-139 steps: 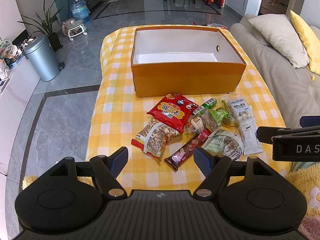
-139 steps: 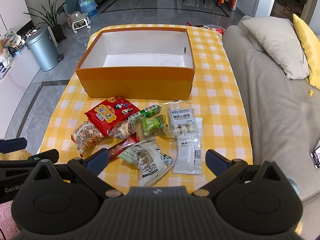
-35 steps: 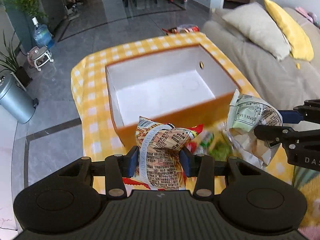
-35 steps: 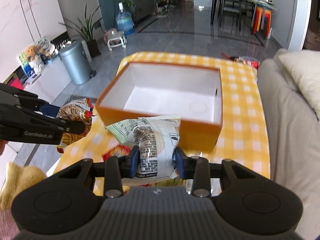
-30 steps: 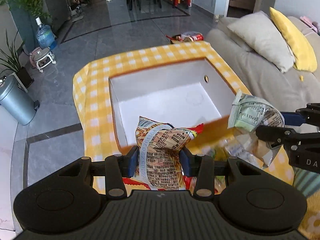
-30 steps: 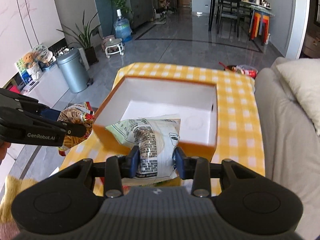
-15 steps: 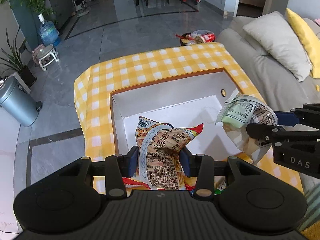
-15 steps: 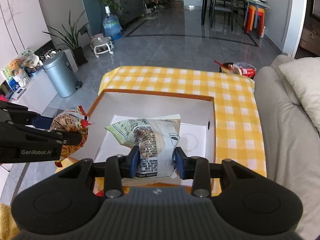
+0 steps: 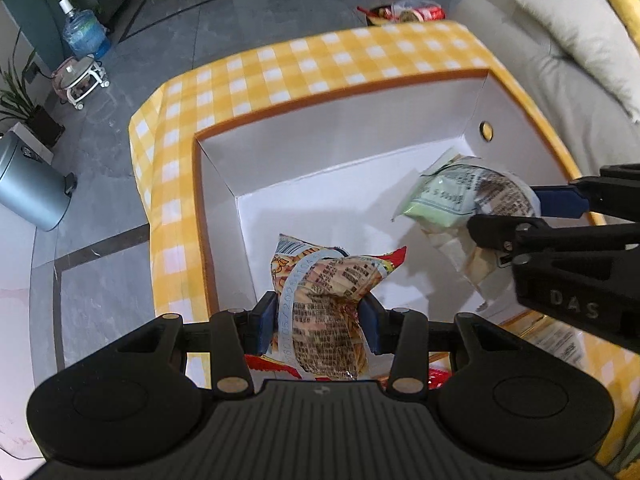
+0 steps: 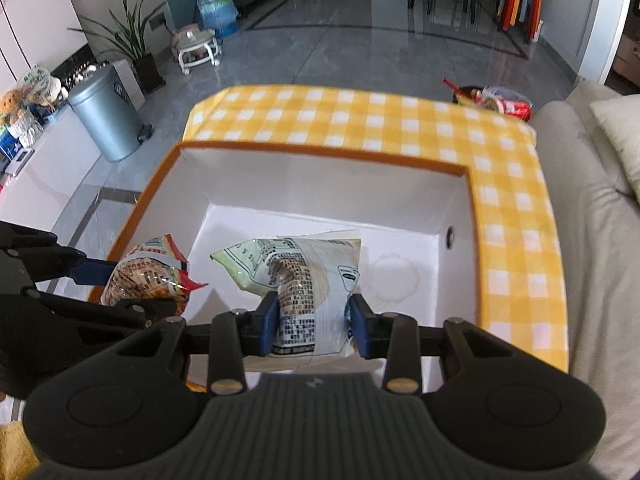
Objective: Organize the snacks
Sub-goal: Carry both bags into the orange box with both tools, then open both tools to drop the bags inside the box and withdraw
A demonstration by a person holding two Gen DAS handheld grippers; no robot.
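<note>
With the left tongs [image 9: 318,322] clamped on the crinkly orange-and-red snack bag [image 9: 326,280] and the right tongs [image 10: 312,326] on the pale green-and-white snack packet [image 10: 296,268], both hanging over the white-lined orange cardboard box [image 10: 320,200], each is best lowered close to the box floor before release, the two well apart.

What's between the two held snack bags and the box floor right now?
Nothing visible. The orange snack bag and green snack bag hang over the bare white floor of the orange box, apart from each other.
</note>
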